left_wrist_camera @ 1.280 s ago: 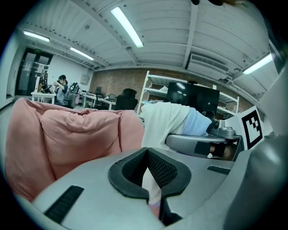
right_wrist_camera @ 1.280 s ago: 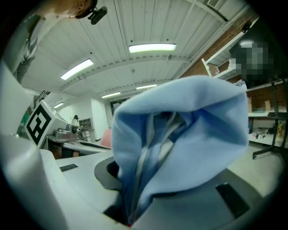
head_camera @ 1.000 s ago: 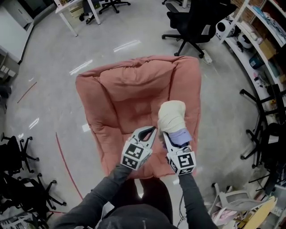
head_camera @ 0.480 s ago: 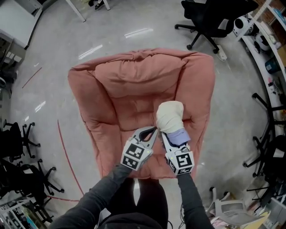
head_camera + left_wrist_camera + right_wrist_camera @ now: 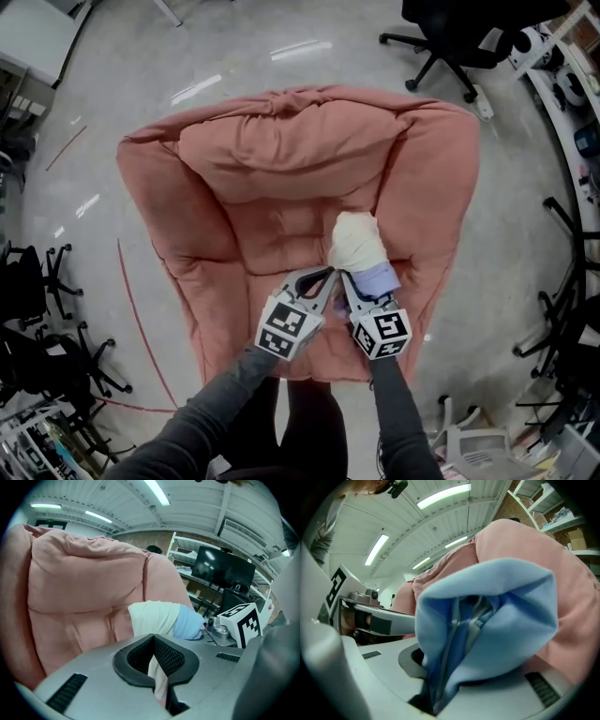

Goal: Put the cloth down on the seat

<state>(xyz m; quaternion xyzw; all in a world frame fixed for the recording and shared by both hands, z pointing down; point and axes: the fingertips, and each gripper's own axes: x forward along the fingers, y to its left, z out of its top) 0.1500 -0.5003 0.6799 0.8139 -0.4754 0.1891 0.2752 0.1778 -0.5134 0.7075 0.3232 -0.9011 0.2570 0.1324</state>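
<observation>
A folded cloth (image 5: 356, 242), cream at its far end and light blue near the grippers, hangs just above the seat of a pink cushioned chair (image 5: 253, 234). My right gripper (image 5: 354, 284) is shut on the cloth's blue end (image 5: 487, 616), which fills the right gripper view. My left gripper (image 5: 323, 277) sits close beside it on the left. Its jaws are closed, with a thin pale strip of the cloth (image 5: 159, 681) pinched between them. In the left gripper view the cloth roll (image 5: 157, 618) lies ahead against the chair's back cushion (image 5: 75, 583).
Black office chairs stand beyond the pink chair (image 5: 459, 28) and at the left edge (image 5: 37, 309). Shelving with boxes runs along the right (image 5: 572, 84). A pale table corner (image 5: 23, 42) is at top left. A red line (image 5: 131, 309) marks the grey floor.
The head view has moved closer over the pink chair, which looks larger. Both grippers and the cloth have come forward over the seat, grips unchanged.
</observation>
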